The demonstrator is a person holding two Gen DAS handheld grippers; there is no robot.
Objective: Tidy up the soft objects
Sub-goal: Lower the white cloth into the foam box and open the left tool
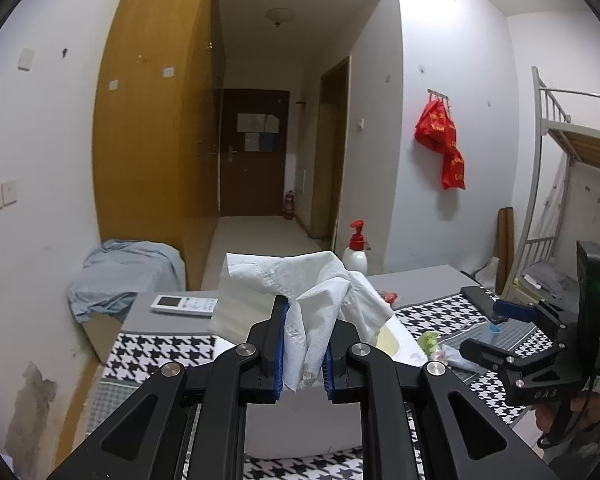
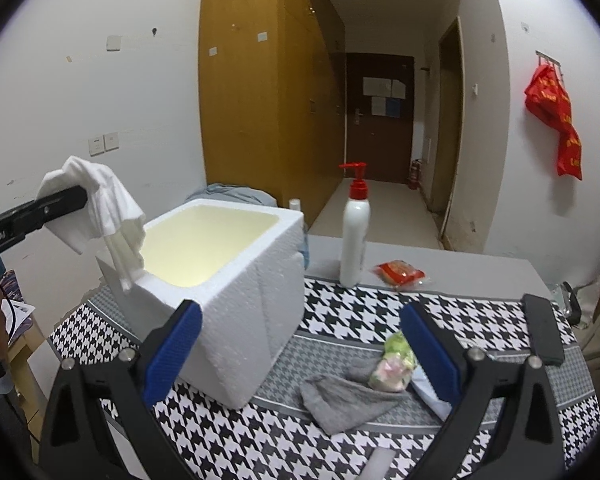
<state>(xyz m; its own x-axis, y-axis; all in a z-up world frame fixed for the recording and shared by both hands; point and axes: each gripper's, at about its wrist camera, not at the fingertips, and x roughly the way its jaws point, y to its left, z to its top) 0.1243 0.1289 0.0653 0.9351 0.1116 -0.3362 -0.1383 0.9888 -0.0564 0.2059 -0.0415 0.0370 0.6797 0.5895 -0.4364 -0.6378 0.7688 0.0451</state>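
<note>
1. The left gripper [image 1: 305,344] is clenched on a crumpled white tissue [image 1: 316,312], holding it up in the air at the near-left corner of the foam box [image 2: 236,280]; a trailing end of the tissue hangs right at that corner's rim, and whether it touches I cannot tell.
2. The right gripper [image 2: 300,356] stands released, jaws wide, with nothing between them, low over the checked cloth [image 2: 360,304].
3. The box is open-topped. The part of its pale inside that shows looks bare; its floor is hidden, so I cannot say whether anything is in it yet.
4. Left on the cloth, right of the box: a grey cloth [image 2: 340,400] lying flat, and a small green-and-pink soft bundle [image 2: 394,364] resting on its edge, both just ahead of the right gripper.
5. A pump bottle [image 2: 354,236] and a red packet [image 2: 400,272] sit farther back; they seem outside the task.
6. My judgement: the task is at an early stage, with the tissue about to be dropped in and at least two soft pieces yet to collect.
</note>
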